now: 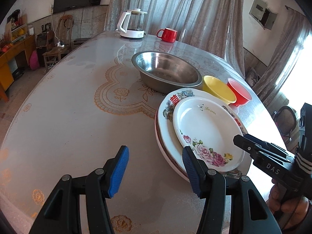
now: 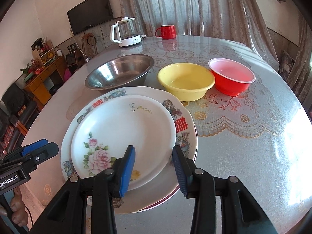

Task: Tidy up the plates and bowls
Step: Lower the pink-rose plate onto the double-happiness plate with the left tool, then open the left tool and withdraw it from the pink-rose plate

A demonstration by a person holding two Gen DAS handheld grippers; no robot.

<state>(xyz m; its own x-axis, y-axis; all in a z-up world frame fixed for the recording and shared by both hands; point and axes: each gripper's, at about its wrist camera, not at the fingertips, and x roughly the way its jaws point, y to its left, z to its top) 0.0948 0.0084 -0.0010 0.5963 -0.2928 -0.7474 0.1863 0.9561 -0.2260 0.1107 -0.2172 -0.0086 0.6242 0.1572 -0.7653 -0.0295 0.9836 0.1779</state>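
Note:
A stack of plates sits on the table, topped by a white rose-pattern plate (image 1: 206, 134) (image 2: 124, 136) on a larger plate with red characters (image 1: 167, 120) (image 2: 183, 124). Behind stand a steel bowl (image 1: 167, 70) (image 2: 120, 72), a yellow bowl (image 1: 218, 89) (image 2: 185, 80) and a red bowl (image 1: 238, 92) (image 2: 232, 78). My left gripper (image 1: 156, 167) is open and empty, just left of the stack's near edge. My right gripper (image 2: 154, 167) is open and empty over the stack's near edge; it also shows in the left wrist view (image 1: 241, 140).
A white and glass kettle (image 1: 131, 24) (image 2: 126, 32) and a red mug (image 1: 167, 34) (image 2: 166, 31) stand at the far edge of the table (image 1: 68, 117) (image 2: 243, 146). Curtains hang behind. Chairs and cabinets stand at the left of the room.

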